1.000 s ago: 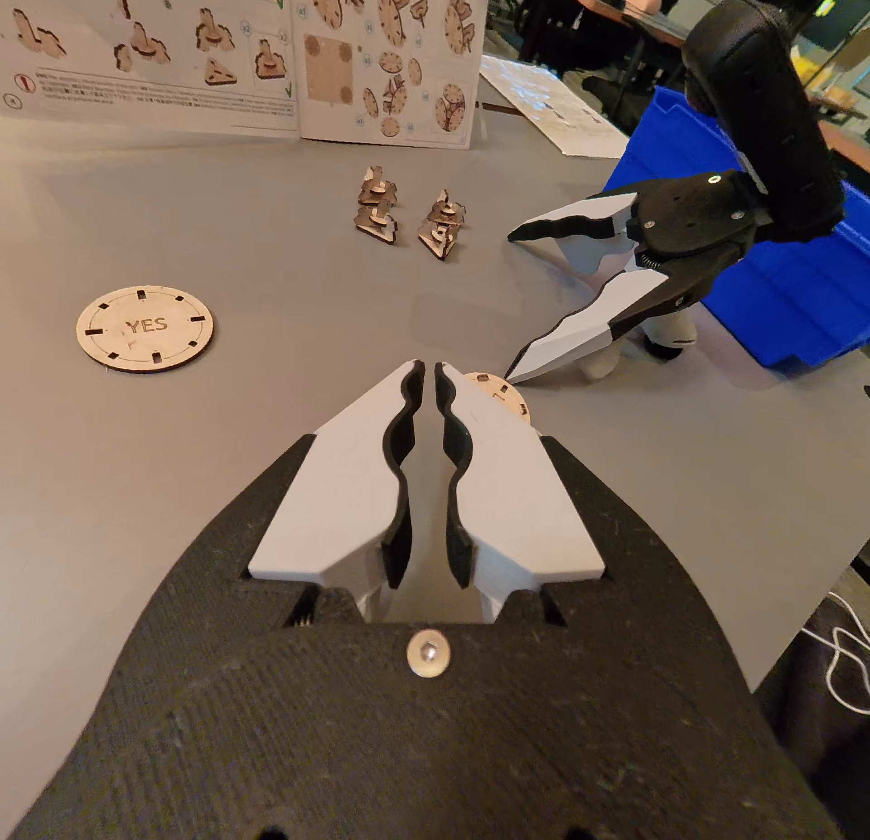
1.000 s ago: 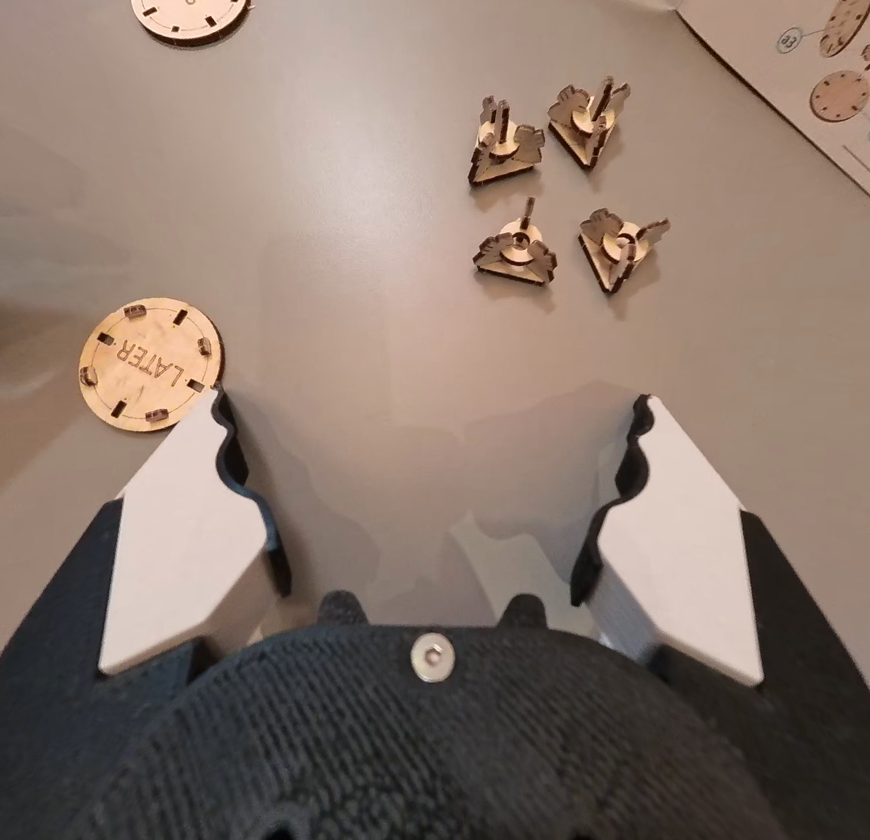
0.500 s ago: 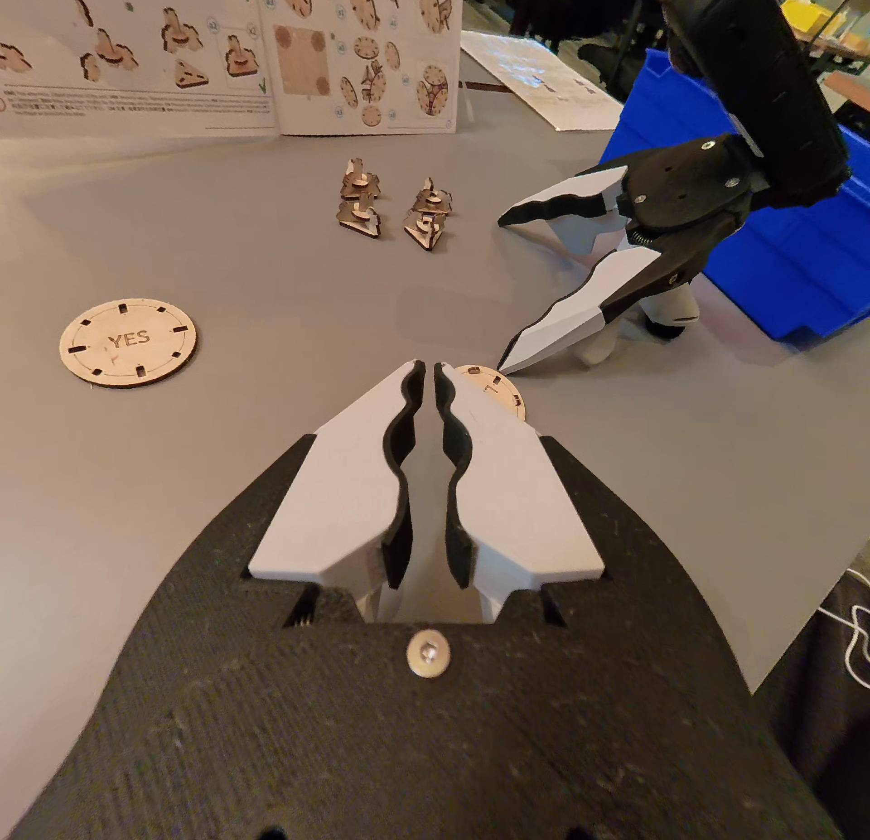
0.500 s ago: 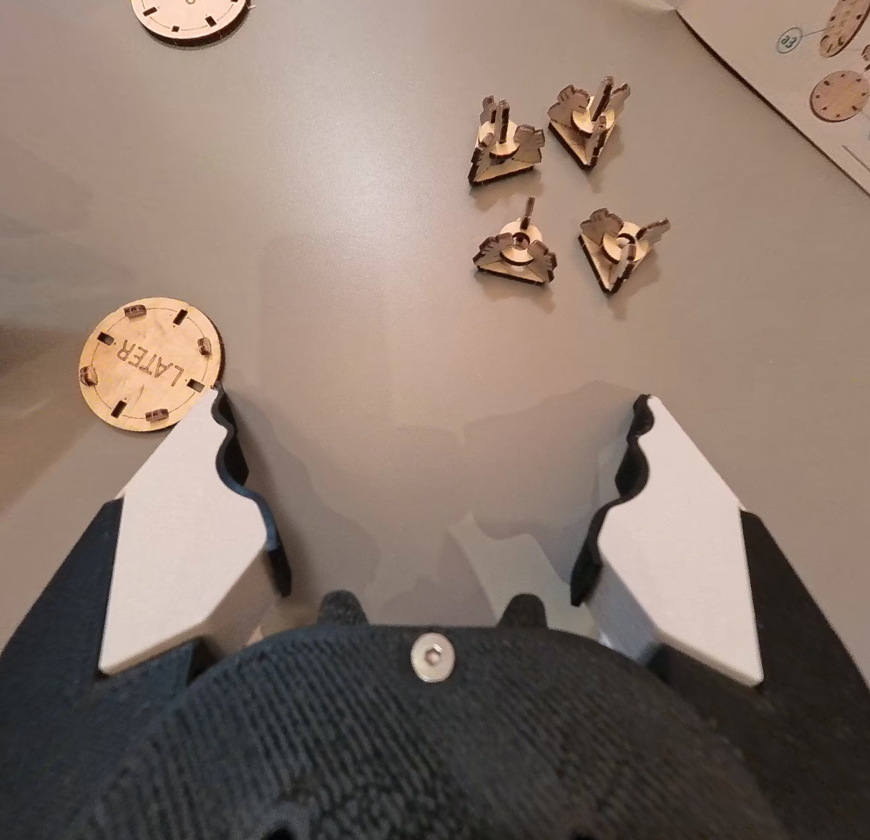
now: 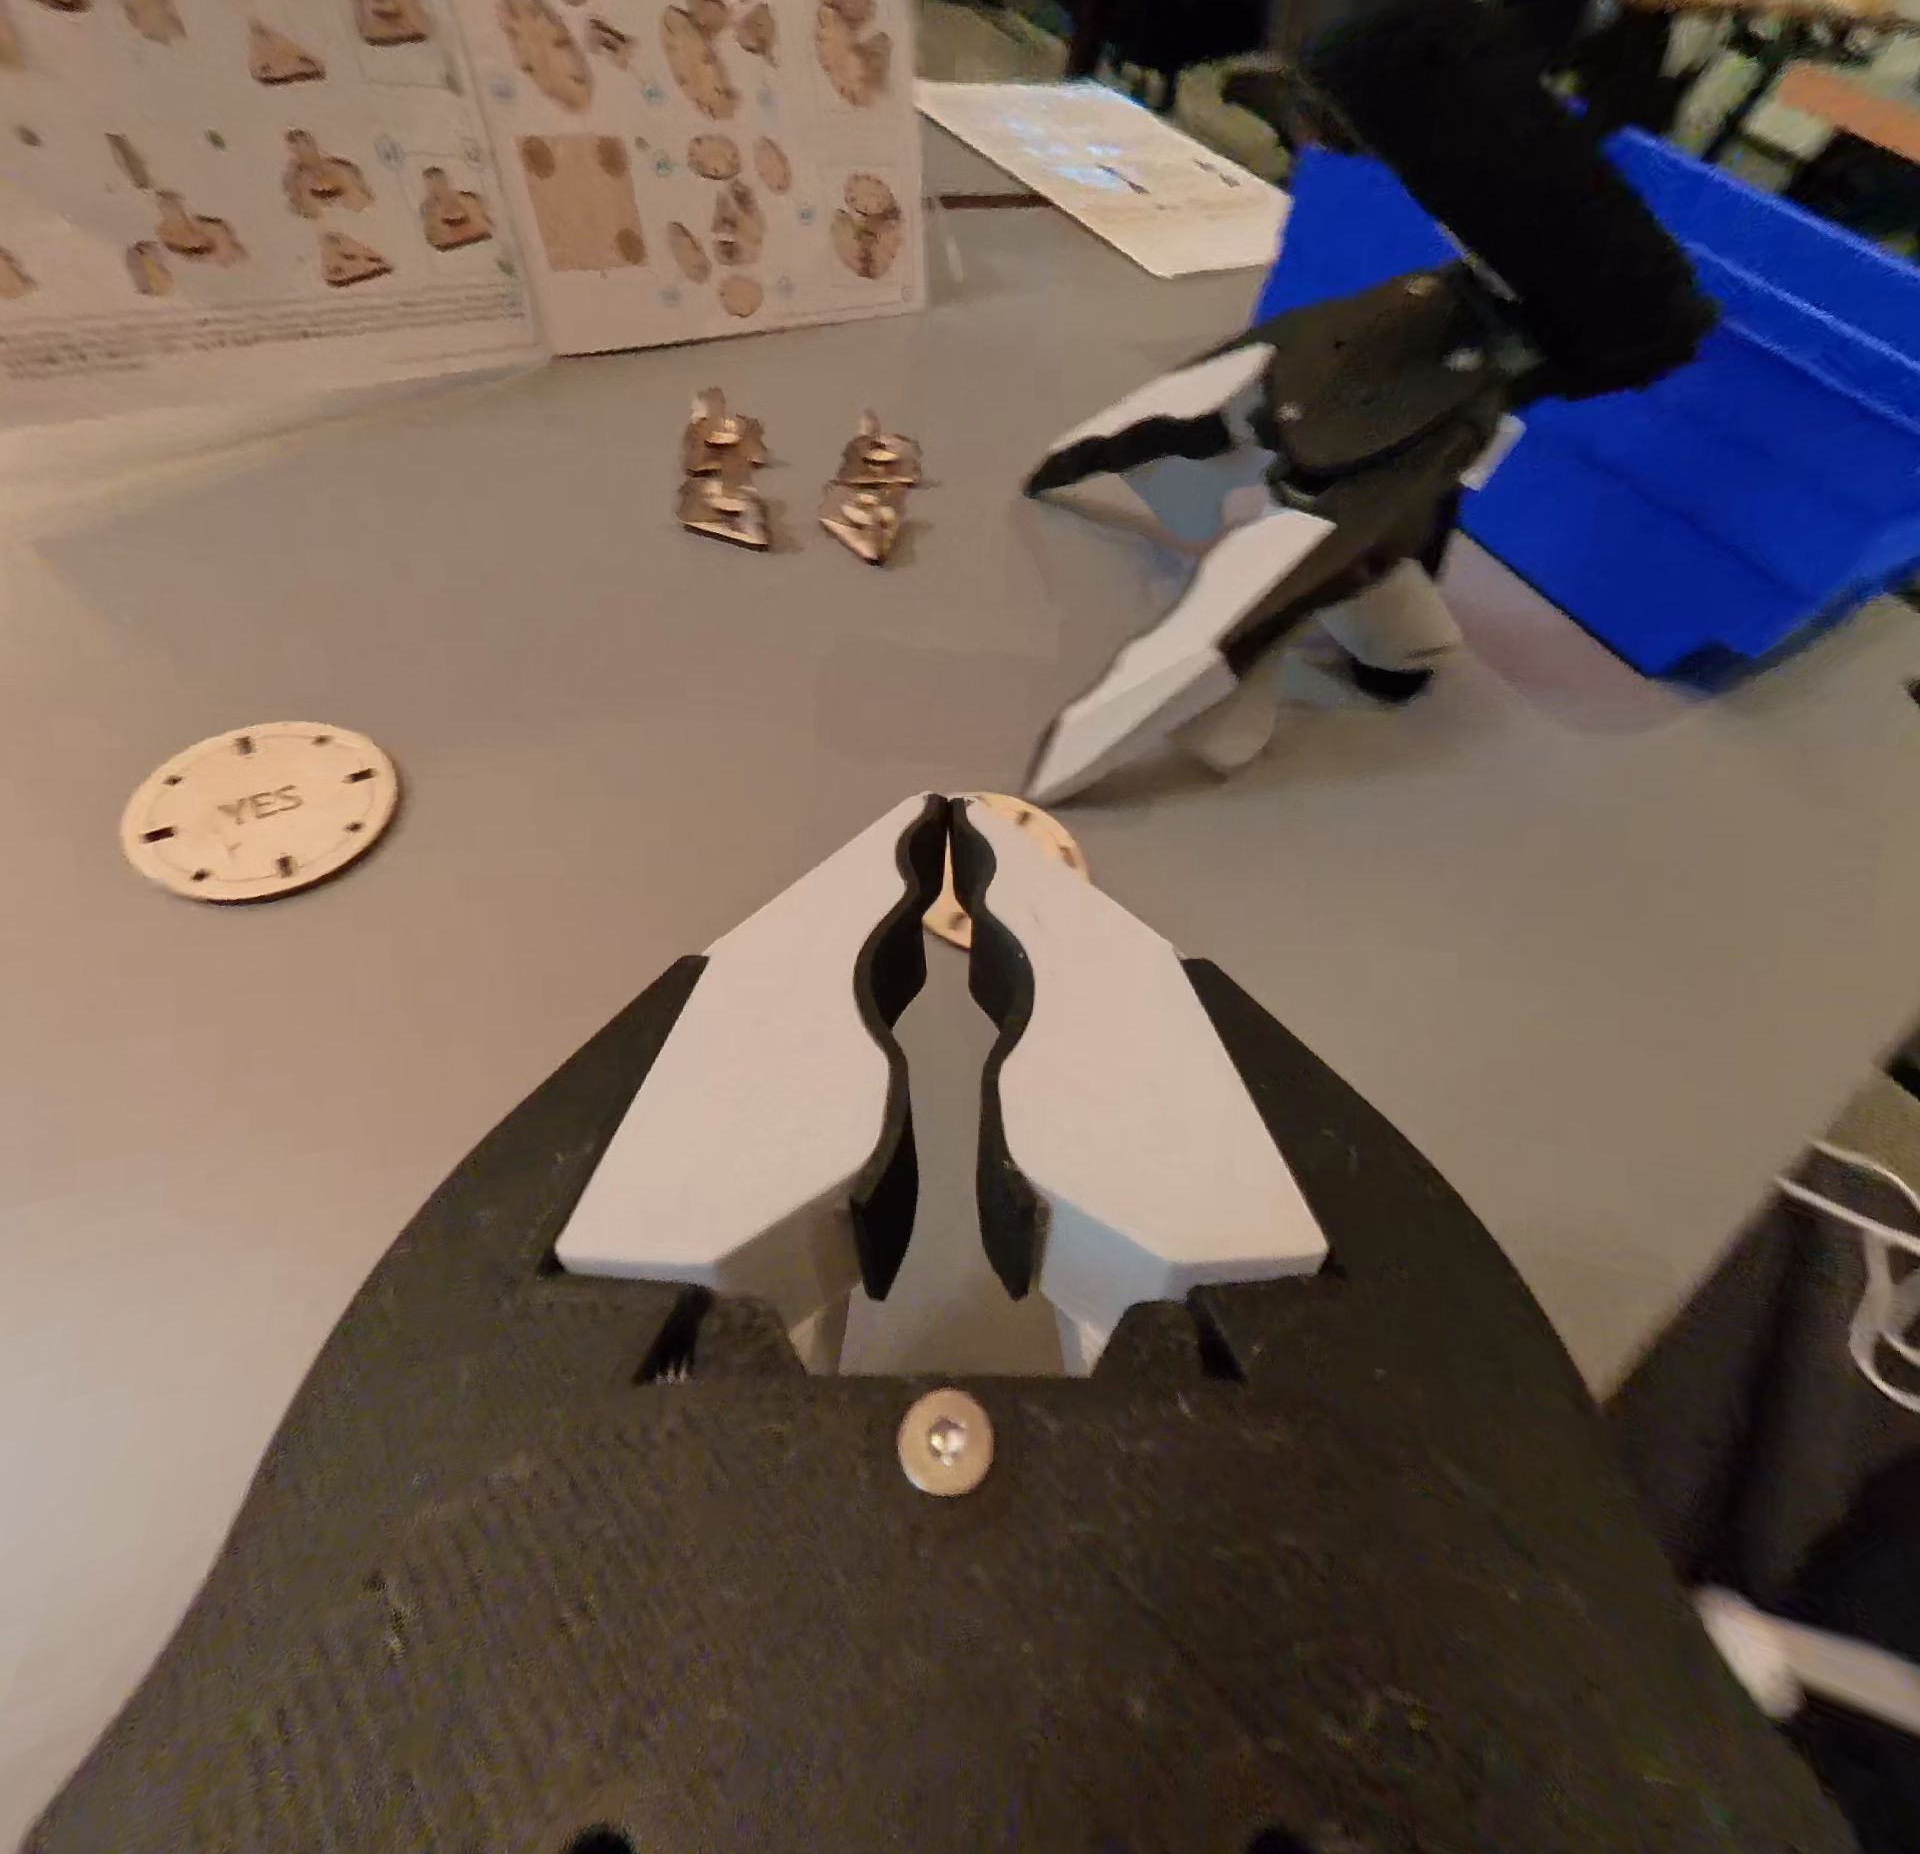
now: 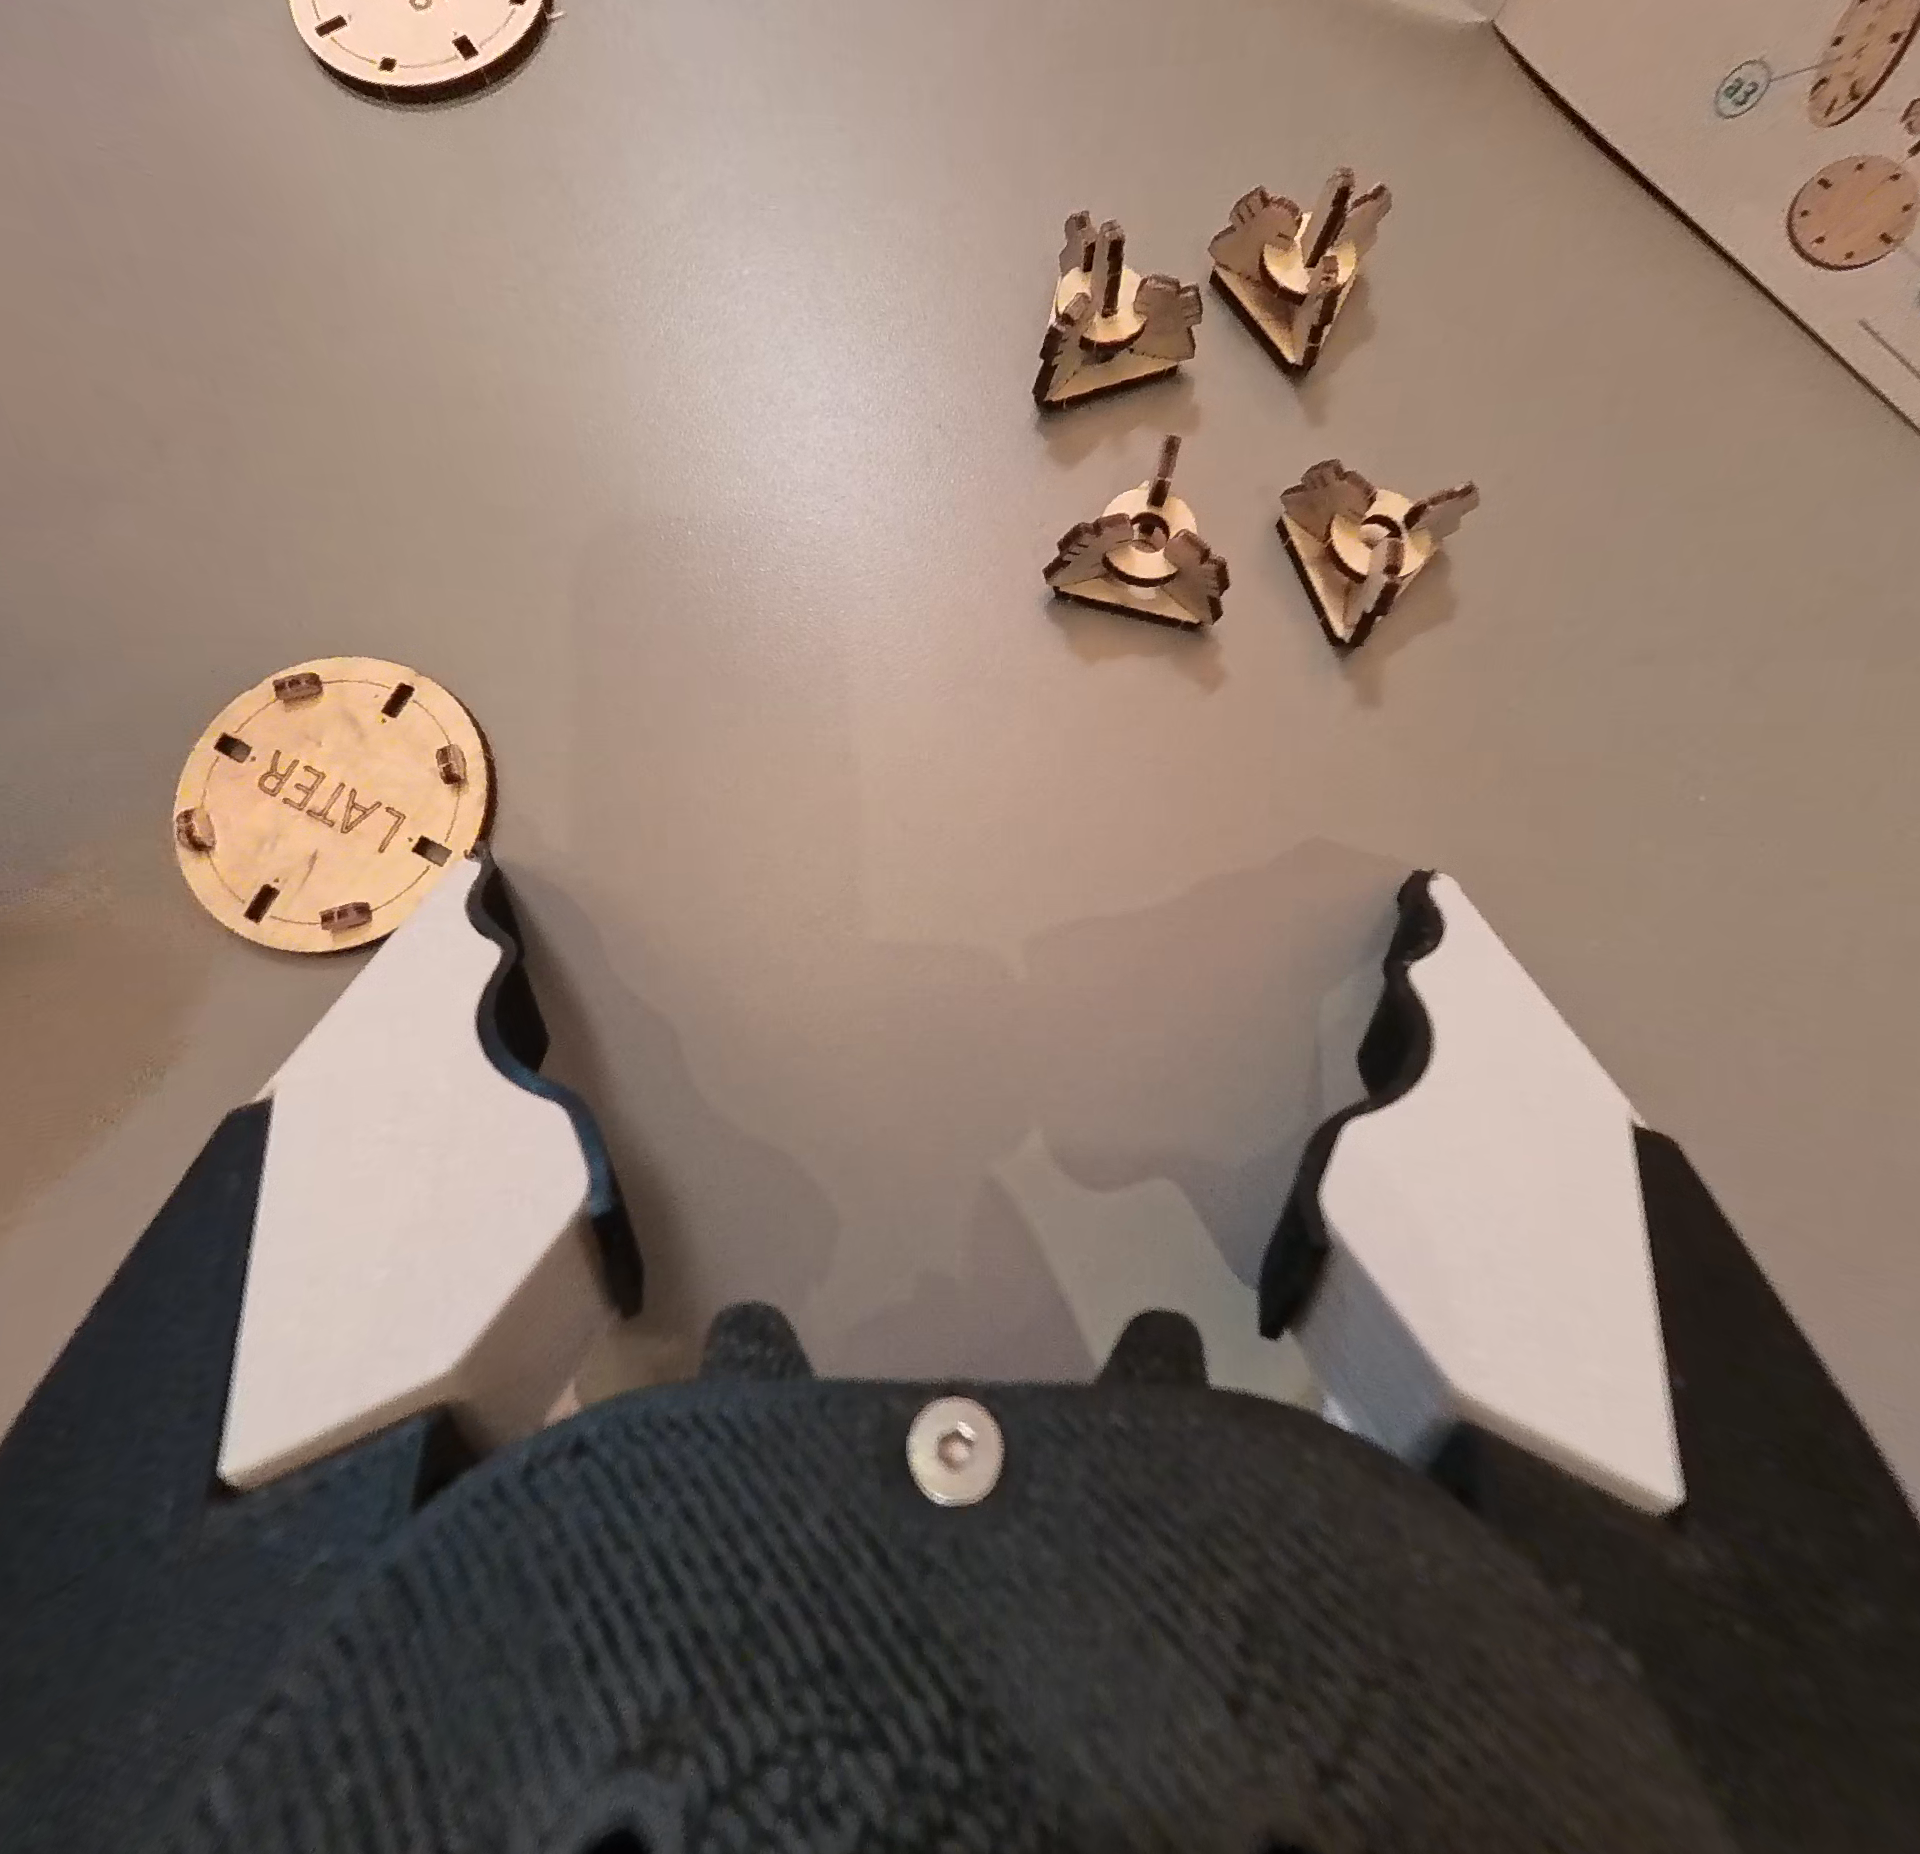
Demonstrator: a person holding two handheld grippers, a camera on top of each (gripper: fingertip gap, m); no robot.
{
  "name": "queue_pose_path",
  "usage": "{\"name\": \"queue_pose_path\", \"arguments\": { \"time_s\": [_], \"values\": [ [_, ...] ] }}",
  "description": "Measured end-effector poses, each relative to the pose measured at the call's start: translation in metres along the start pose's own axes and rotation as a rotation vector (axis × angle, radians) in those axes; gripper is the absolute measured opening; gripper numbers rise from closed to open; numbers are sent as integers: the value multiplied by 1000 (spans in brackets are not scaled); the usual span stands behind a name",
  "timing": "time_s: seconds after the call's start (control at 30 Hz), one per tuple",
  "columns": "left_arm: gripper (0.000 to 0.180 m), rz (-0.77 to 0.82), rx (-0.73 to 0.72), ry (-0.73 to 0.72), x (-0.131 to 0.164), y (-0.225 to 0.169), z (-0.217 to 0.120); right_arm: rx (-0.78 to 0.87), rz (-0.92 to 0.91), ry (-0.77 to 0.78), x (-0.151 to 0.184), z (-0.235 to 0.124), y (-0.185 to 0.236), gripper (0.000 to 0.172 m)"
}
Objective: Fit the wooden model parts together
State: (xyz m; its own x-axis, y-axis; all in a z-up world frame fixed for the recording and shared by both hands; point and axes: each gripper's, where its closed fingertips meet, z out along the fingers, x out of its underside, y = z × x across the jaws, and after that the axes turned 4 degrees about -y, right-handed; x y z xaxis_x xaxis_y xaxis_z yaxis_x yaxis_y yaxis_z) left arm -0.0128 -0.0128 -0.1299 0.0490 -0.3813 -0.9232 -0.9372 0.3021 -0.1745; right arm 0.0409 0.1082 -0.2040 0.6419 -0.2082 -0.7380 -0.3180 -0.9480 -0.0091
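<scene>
**Wooden disc sits under L tips, beside R's left finger**

Wooden disc [image 6: 330,809], round, slotted, engraved, lies flat on the grey table [image 6: 831,454]. From the right gripper [image 6: 951,874] it's ahead-left, its edge touching or just beside the tip of the left finger [image 6: 416,1077]; can't tell which. R jaws are spread wide w/ only bare table between them, nothing held.

Left gripper [image 5: 942,802] has its tips pressed together, nothing pinched that I can see. Same disc [image 5: 1049,848] lies just beyond and below those tips, peeking out to the right; most of it is hidden behind the fingers, so tip height above it is unclear. L looks at least as near as R. Disc is round, so no long axis.

Second disc [image 5: 260,812] is well off to L's left. Four small wooden assemblies [image 6: 1247,422] lie ahead-right of R, apart from both tools. Instruction sheets [image 5: 468,142] and blue bin [image 5: 1714,454] are farther out. L view is motion-blurred; R gripper's handle blurs into the background.
</scene>
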Motion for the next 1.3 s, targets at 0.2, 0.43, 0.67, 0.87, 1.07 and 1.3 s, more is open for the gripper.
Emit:
{"name": "queue_pose_path", "arguments": {
  "time_s": [0.2,0.43,0.67,0.87,1.07,1.3],
  "values": [
    [0,26,132,-92,-35,-44,-29,0,0,0,0,0,0,159],
    [0,100,-28,-45,-28,-23,-29,0,0,0,0,0,0,159],
    [0,80,-27,30,-4,-11,-16,0,0,0,0,0,0,159],
    [0,97,7,95,7,-2,2,0,0,0,0,0,0,159],
    [0,103,33,112,7,4,24,-71,-61,0,-9,10,-2,159],
    [0,61,63,87,13,6,25,-92,-83,6,-9,9,-3,158]
  ]
}}
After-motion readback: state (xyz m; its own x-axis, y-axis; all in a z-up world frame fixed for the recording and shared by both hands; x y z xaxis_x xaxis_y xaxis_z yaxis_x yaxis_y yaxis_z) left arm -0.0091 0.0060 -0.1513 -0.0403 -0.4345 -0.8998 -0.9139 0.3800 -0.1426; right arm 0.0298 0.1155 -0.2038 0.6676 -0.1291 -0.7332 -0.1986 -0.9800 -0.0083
